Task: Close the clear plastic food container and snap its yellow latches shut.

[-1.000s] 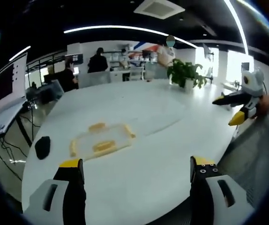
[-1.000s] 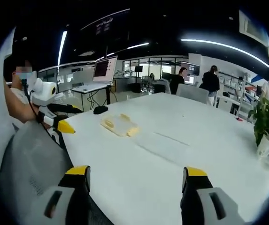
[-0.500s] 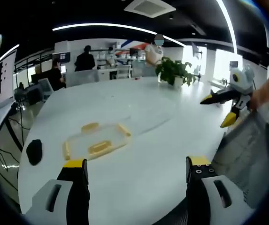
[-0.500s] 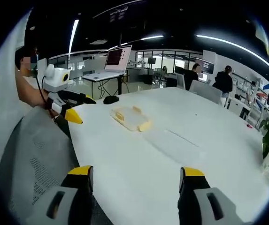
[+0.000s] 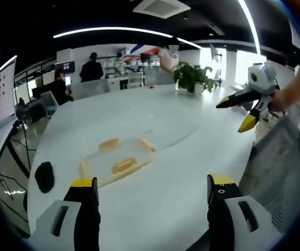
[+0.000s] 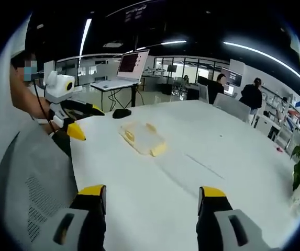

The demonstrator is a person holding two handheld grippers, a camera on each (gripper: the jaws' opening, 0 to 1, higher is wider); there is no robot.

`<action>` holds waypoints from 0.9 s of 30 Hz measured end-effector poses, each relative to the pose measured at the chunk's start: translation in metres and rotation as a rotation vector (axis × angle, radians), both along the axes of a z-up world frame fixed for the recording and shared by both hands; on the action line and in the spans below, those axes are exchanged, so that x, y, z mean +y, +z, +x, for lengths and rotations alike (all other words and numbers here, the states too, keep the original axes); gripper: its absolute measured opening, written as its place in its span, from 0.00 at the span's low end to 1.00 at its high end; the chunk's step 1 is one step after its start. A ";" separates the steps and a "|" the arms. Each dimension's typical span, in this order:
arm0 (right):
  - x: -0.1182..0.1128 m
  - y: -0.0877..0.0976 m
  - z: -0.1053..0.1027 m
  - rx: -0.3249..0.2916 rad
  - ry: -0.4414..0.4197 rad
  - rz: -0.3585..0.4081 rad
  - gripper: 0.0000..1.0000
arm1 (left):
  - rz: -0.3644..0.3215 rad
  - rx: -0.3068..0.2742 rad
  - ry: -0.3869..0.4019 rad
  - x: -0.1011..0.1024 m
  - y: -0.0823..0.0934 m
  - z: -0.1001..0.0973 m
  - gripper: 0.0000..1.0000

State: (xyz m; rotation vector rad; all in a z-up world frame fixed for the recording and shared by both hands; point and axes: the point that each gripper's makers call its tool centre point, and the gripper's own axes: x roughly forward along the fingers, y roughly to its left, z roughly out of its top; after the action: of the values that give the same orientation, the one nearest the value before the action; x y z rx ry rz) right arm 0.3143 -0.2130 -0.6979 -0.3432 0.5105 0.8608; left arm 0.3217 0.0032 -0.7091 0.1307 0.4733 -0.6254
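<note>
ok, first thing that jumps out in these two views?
The clear container with yellow latches, lying alone out on the big white table, a black mouse beside it near the edge. Both grippers hang open and apart from it: the left gripper fills the foreground of its own view, and the right gripper comes in from the right. A potted plant stands at the far end.
</note>
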 end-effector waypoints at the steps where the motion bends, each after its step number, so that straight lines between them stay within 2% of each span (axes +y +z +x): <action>1: 0.001 0.001 0.002 -0.004 0.003 -0.001 0.70 | -0.001 -0.002 0.004 0.003 0.001 0.002 0.84; 18: 0.012 0.003 0.025 -0.019 0.031 -0.011 0.68 | 0.025 -0.007 -0.011 0.011 0.004 0.014 0.82; 22: 0.016 0.002 0.031 -0.020 0.050 -0.022 0.67 | 0.042 0.017 -0.024 0.014 -0.002 0.015 0.79; 27: 0.021 0.001 0.039 -0.020 0.067 -0.033 0.66 | 0.053 0.021 -0.027 0.020 -0.005 0.019 0.79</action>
State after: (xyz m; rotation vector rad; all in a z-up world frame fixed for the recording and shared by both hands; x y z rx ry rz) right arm 0.3531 -0.1919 -0.6966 -0.4012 0.4974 0.9139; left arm 0.3405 0.0228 -0.7144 0.1813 0.5089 -0.6411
